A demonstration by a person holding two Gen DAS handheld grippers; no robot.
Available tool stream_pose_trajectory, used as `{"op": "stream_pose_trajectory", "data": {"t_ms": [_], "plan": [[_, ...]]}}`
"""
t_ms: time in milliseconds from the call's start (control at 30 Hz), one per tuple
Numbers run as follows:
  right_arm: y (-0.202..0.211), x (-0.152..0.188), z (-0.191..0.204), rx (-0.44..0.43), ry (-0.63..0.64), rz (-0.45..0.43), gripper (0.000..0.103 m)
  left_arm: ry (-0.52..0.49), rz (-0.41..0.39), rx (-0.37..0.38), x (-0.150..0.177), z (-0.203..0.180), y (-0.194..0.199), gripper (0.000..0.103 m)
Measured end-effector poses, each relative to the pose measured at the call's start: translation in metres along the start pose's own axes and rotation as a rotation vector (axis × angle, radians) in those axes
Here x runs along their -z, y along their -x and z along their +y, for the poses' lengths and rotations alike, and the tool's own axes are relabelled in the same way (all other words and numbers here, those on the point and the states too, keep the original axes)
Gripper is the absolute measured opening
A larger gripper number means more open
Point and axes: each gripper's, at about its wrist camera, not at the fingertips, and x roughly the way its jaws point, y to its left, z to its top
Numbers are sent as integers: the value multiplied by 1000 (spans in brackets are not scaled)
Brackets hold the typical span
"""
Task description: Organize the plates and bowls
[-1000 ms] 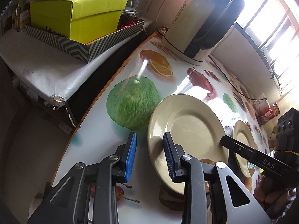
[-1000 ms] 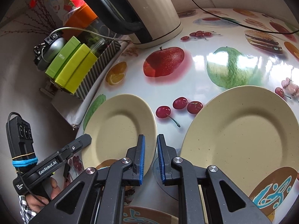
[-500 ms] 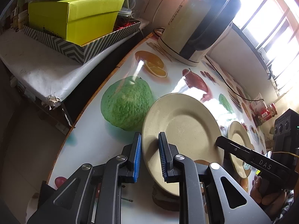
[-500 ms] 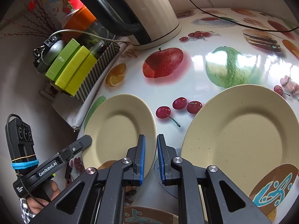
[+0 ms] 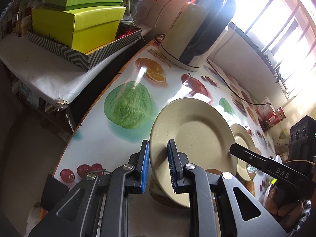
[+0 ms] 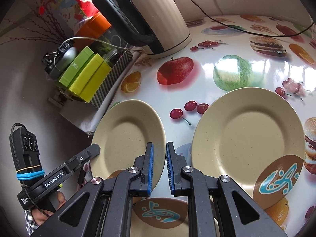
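A cream plate (image 5: 197,134) hangs tilted just above the fruit-print table, gripped at two rims. My left gripper (image 5: 158,165) is shut on its near left rim, blue pads pressing both faces. In the right wrist view the same plate (image 6: 128,136) runs its right rim into the narrow gap of my right gripper (image 6: 159,167), which is shut on it. One finger (image 5: 256,164) of the right gripper shows at the plate's far side. A second, larger cream plate (image 6: 246,138) lies flat on the table to the right.
A cream and black kettle (image 5: 195,33) stands at the back, its cable (image 6: 237,27) trailing across the table. Green boxes in a striped tray (image 5: 79,25) sit on a lower shelf past the table's left edge (image 5: 94,106). Two brown, blue-patterned round pieces (image 6: 280,175) lie near me.
My left gripper's jaws closed onto the plate's rim. Both grippers then rose a little, and the plate came up off the table, tilted.
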Motion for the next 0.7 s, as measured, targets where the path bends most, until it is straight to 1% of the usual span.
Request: {"op": "stream_pose_trajectory", "data": {"t_ms": [267,533,700], "plan": [[29,21,-4,3,-11,-21,13,-37,0,13,19,-18,17,19],[59,52,-12,22,-12,-36,13,-67,22,25,46,-34,26,20],[69,69,-21,28,-37,-39,13,-79,39,27,62,-42,27,20]]}}
